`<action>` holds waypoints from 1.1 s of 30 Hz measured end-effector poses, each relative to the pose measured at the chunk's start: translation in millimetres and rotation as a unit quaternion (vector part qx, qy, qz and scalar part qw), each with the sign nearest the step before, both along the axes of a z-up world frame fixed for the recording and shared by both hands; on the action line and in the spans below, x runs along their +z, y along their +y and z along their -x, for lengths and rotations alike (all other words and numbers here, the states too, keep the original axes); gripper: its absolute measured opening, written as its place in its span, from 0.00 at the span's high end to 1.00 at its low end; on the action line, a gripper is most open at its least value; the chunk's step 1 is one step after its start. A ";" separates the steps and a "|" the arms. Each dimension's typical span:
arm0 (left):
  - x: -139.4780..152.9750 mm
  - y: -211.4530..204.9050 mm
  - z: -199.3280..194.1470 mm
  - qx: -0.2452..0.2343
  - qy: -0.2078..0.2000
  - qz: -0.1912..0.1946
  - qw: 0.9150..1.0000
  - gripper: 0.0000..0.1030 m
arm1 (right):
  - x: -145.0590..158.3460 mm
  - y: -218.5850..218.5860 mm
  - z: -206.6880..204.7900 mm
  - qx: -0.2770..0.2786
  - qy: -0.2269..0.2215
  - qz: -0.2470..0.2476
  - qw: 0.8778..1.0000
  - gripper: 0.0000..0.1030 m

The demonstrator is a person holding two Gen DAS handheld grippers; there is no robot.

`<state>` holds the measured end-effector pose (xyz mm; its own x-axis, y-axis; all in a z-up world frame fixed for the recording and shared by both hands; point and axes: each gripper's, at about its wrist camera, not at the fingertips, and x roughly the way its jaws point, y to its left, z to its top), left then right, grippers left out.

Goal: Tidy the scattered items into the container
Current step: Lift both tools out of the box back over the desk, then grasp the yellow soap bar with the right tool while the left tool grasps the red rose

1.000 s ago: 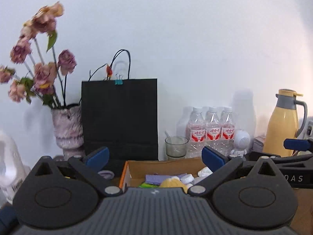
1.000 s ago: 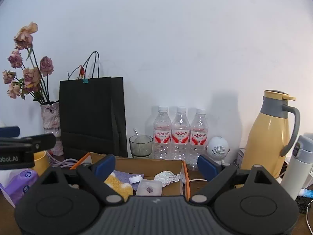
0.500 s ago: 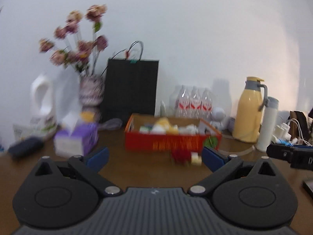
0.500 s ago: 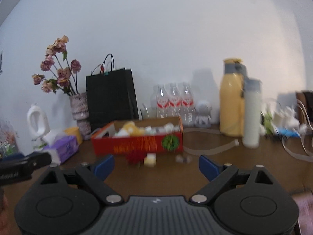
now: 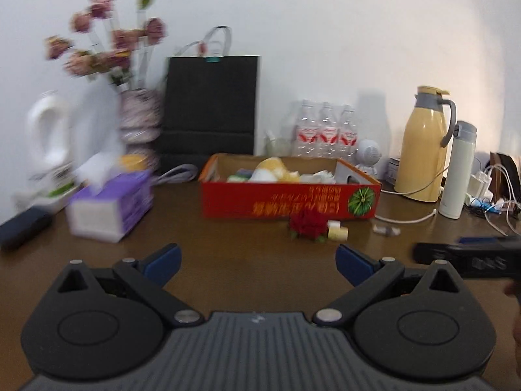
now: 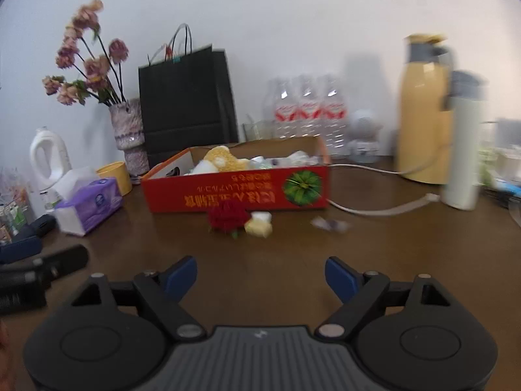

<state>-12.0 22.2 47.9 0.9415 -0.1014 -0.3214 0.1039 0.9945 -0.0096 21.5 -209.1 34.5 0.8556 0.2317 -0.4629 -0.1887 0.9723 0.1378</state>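
A red cardboard box (image 5: 289, 200) (image 6: 237, 194) holding several small items stands mid-table. In front of it lie a red flower (image 5: 307, 224) (image 6: 228, 216), a pale yellow block (image 5: 337, 231) (image 6: 259, 224) and a small wrapped piece (image 5: 386, 229) (image 6: 330, 224). My left gripper (image 5: 257, 259) hangs open, well short of the flower, nothing between its fingers. My right gripper (image 6: 260, 273) is also empty and apart from the items; its jaws are closing slightly but stand wide.
On the brown table: purple tissue box (image 5: 110, 207), vase of dried flowers (image 6: 127, 133), black paper bag (image 5: 210, 110), water bottles (image 5: 325, 133), yellow thermos jug (image 5: 423, 145), white flask (image 6: 464, 150), cable (image 6: 384, 208), detergent bottle (image 6: 49, 156), dark case (image 5: 24, 228).
Both grippers have pulled back from over the box and sunk lower. The box, once right under the fingers, now sits farther off, with the flower and block in view before it.
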 end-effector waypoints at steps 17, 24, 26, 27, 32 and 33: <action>-29.5 -50.8 -176.0 -0.097 0.079 -0.032 0.992 0.00 | -28.7 -4.3 -122.0 -0.037 0.037 0.040 0.998 0.67; -41.7 -91.0 -197.4 -0.090 0.105 -0.078 0.987 0.17 | -24.6 -29.4 -99.3 -0.038 -0.019 -0.012 0.999 0.67; -45.2 -89.7 -202.3 -0.088 0.129 -0.070 0.985 0.42 | -23.8 -27.6 -101.0 -0.036 -0.016 -0.007 0.999 0.67; -46.1 -88.9 -203.6 -0.086 0.138 -0.068 0.984 0.45 | -22.3 -26.8 -99.7 -0.038 -0.021 -0.003 0.999 0.67; -41.1 -79.5 -190.7 -0.089 0.124 -0.044 0.987 0.51 | -14.9 -25.5 -90.6 -0.036 -0.049 -0.003 0.998 0.67; -36.5 -76.3 -181.4 -0.087 0.114 -0.039 0.989 0.52 | -14.7 -24.0 -88.8 -0.039 -0.049 0.006 0.998 0.67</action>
